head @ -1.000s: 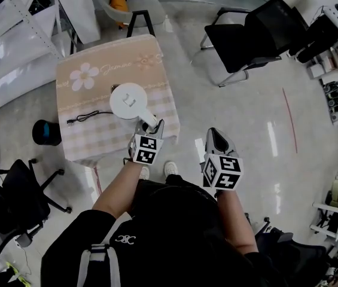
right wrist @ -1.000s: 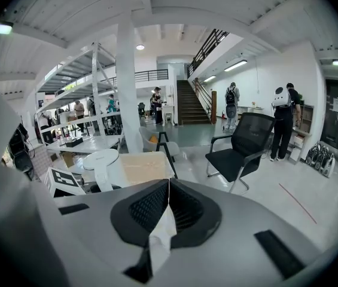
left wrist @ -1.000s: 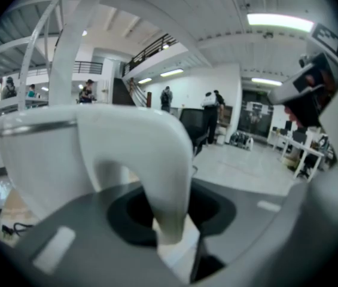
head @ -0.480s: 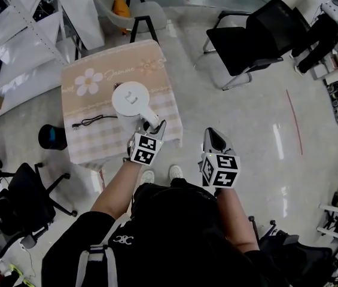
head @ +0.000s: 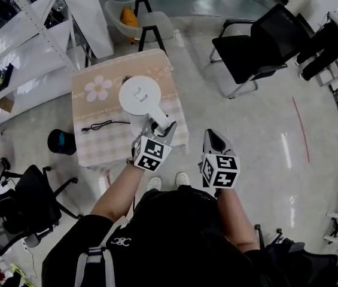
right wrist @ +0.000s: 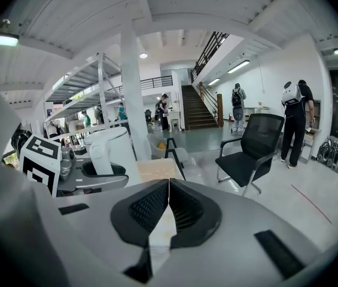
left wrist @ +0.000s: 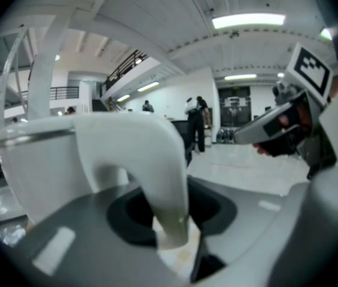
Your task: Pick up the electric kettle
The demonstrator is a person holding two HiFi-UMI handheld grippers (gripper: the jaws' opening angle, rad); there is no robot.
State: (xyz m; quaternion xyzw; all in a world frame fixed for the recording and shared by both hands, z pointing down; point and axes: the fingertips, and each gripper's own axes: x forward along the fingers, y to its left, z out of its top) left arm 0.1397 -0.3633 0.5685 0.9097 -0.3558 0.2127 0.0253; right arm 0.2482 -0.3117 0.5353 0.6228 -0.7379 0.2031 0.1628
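Observation:
The white electric kettle (head: 139, 97) hangs above the small table with a flowered cloth (head: 94, 145). My left gripper (head: 160, 127) is closed on the kettle's curved handle (left wrist: 151, 160); the handle fills the space between the jaws, which are opening slightly. The kettle's body (left wrist: 43, 166) rises at the left of the left gripper view. My right gripper (head: 215, 137) is off the table's right edge over the floor, shut and empty, with its pads meeting (right wrist: 169, 205). From there the kettle (right wrist: 112, 148) shows at the left.
A black power cable (head: 100, 125) lies on the cloth. A black office chair (head: 258, 40) stands at the right and a grey chair with an orange item (head: 139, 17) behind the table. White shelves (head: 13, 46) line the left. A dark bin (head: 61, 141) sits on the floor.
The kettle has risen off the table in my left gripper and looks larger in the head view. The right gripper has stayed where it was.

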